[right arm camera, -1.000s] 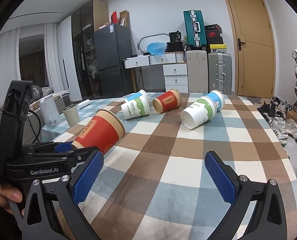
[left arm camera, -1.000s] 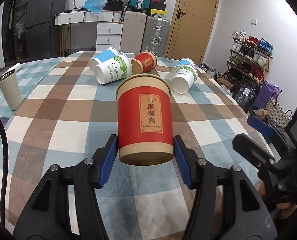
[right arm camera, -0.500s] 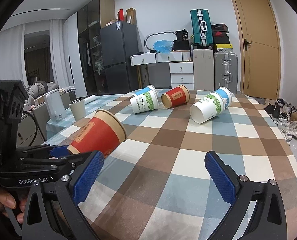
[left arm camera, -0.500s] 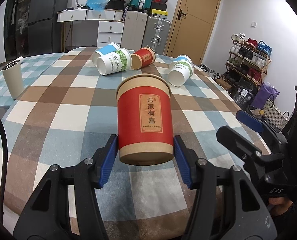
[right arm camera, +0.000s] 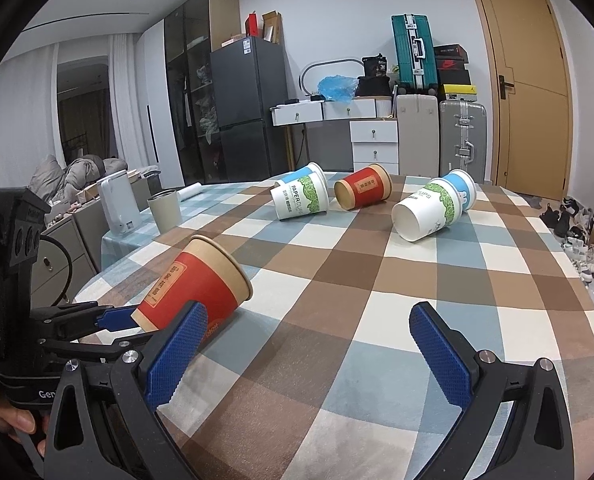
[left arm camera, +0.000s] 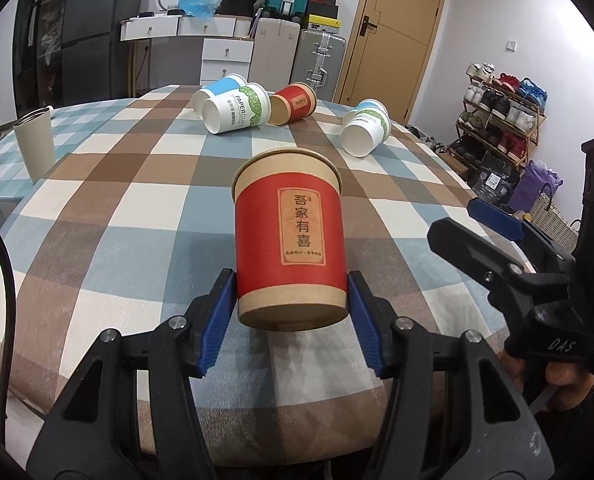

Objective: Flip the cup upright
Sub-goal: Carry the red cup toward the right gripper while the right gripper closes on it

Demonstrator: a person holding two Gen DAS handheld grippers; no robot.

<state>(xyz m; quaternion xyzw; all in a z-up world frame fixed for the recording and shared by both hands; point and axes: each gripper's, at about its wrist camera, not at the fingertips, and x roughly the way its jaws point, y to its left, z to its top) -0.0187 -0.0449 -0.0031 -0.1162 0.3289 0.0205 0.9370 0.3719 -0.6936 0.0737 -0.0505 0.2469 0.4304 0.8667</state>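
Observation:
My left gripper [left arm camera: 291,308] is shut on the base of a red paper cup [left arm camera: 289,240] with a brown rim and holds it above the checked tablecloth [left arm camera: 145,200]. In the right wrist view the red cup [right arm camera: 195,284] is tilted, its mouth up and to the right, near the table's left front edge. My right gripper [right arm camera: 307,354] is open and empty over the table's near part, to the right of the held cup. It also shows in the left wrist view [left arm camera: 493,220].
Several paper cups lie on their sides at the far end: a white-green cup [right arm camera: 299,200], a red cup [right arm camera: 363,192], another white-green cup [right arm camera: 429,216]. A grey tumbler [right arm camera: 164,214] stands at the left edge. A shoe rack [left arm camera: 501,120] stands to the right.
The left gripper has pulled back toward the near table edge with the red cup and has tilted its mouth further up. The right gripper has stayed open.

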